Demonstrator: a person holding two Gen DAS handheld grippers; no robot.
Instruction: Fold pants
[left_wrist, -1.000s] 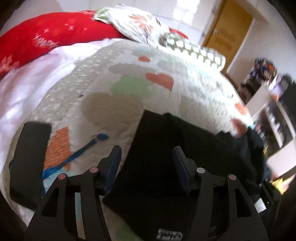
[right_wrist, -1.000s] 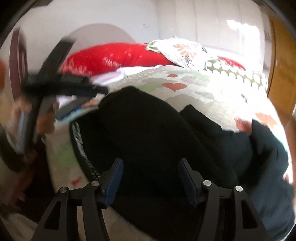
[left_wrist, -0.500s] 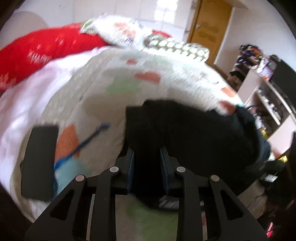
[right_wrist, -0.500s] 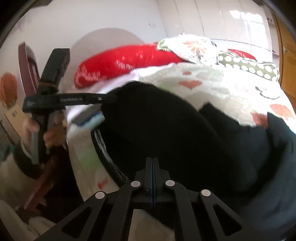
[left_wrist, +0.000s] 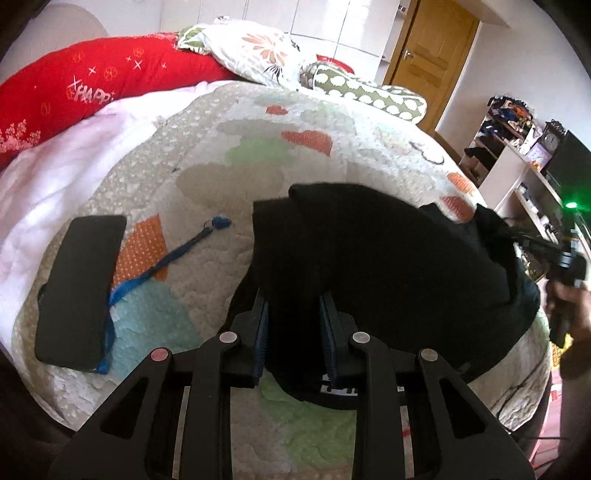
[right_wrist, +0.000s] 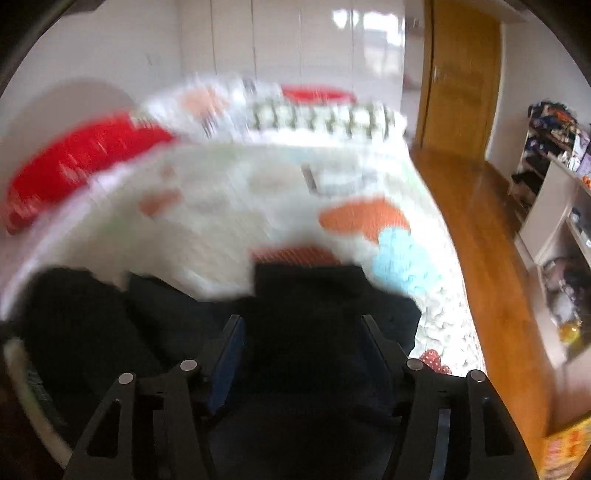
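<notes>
The soft black cloth pants (left_wrist: 388, 258) lie bunched on the bumpy white quilt with coloured hearts and patches (left_wrist: 207, 192), near the bed's front edge. Your left gripper (left_wrist: 293, 325) is pinching a fold of the pants at their near edge; the cloth fills the gap between the blue pads. Your right gripper (right_wrist: 306, 354) has its jaws spread apart, and they have just been opening. Pants cloth lies under and between them, but the pads do not press it.

Left of the pants on the quilt lies a blue strap with a small blue clip (left_wrist: 173, 258), and past the strap a flat black phone (left_wrist: 79, 291). Behind the pants, at the far end of the bed, sit a long red pillow with white marks (left_wrist: 92, 85), a white flowery pillow (left_wrist: 258, 51) and a green pillow with white dots (left_wrist: 365, 96). Farther back right is a wooden door (left_wrist: 436, 55). To the right of the pants stand white shelves full of small things (left_wrist: 517, 162).

The right wrist view is blurry, so the bed looks smeared there. In the left wrist view your right hand (left_wrist: 569, 306) is cut off at the edge. The pants are so dark that you cannot tell legs from waist.
</notes>
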